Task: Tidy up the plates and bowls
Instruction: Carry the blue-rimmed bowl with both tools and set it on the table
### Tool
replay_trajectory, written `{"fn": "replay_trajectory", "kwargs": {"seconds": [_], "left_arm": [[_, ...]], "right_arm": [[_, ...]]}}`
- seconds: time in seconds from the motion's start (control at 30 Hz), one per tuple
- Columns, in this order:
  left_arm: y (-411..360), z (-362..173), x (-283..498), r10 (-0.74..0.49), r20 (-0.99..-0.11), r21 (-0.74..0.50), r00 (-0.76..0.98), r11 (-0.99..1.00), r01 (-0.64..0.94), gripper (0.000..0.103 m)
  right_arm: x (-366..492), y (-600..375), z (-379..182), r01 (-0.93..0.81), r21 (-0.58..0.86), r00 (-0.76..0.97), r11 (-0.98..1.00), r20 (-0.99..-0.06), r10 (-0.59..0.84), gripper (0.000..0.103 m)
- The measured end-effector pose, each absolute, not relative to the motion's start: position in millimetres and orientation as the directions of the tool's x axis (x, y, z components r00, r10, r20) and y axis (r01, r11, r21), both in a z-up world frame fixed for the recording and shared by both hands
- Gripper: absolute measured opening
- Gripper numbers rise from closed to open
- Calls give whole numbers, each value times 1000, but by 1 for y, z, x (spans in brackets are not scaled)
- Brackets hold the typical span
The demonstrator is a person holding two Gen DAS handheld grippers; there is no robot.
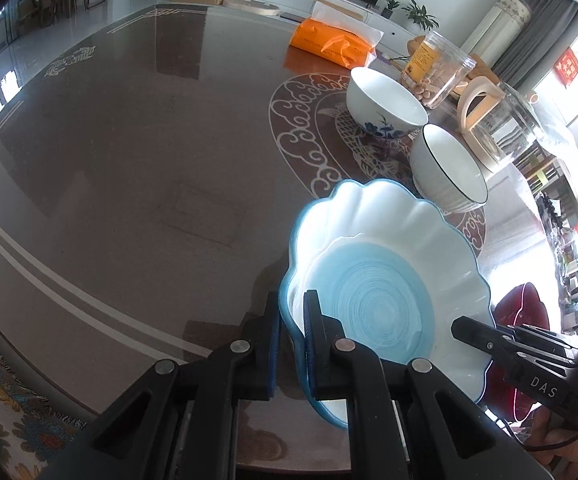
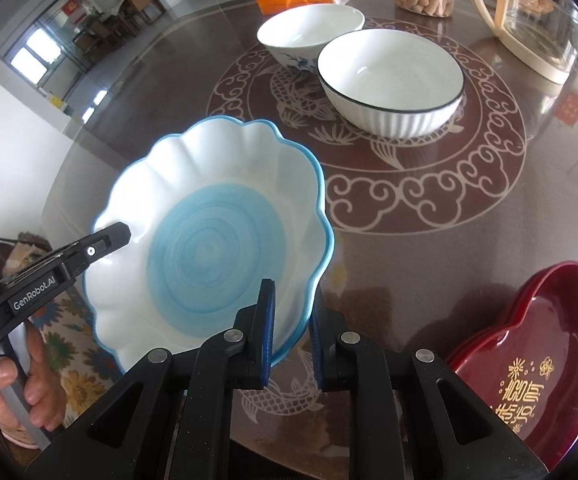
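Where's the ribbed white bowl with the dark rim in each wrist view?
Left wrist: ribbed bowl sits right of centre, just above the blue scalloped plate, below the floral bowl.
Right wrist: ribbed bowl sits upper centre-right, on the table's cloud-pattern medallion, right of the floral bowl.
Shared landmark: the blue scalloped plate, gripped on opposite rims by both grippers.

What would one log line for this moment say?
left tongs: shut on blue plate rim | right tongs: shut on opposite rim | plate: lifted above table | bowls: untouched
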State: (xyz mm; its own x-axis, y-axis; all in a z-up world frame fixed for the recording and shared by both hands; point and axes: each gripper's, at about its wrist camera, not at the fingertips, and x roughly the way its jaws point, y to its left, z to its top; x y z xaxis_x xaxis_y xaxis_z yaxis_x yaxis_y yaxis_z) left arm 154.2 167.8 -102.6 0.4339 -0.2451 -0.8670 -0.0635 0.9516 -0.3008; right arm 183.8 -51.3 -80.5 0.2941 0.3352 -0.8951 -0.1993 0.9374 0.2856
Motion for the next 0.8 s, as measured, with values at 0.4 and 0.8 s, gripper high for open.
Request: {"fn": "replay_trajectory", "kwargs": {"seconds": [0.4,0.8], "left_arm": [[157,-113,136,-231,-851,-291,472,955,-58,10],[155,-49,95,-71,-726,-193,684,976,-104,81]], "right_arm": [[163,-63,-94,-202,263,338,943,-886,319,15],[131,-86,-51,-184,287,504,940,-793,341,63]]}}
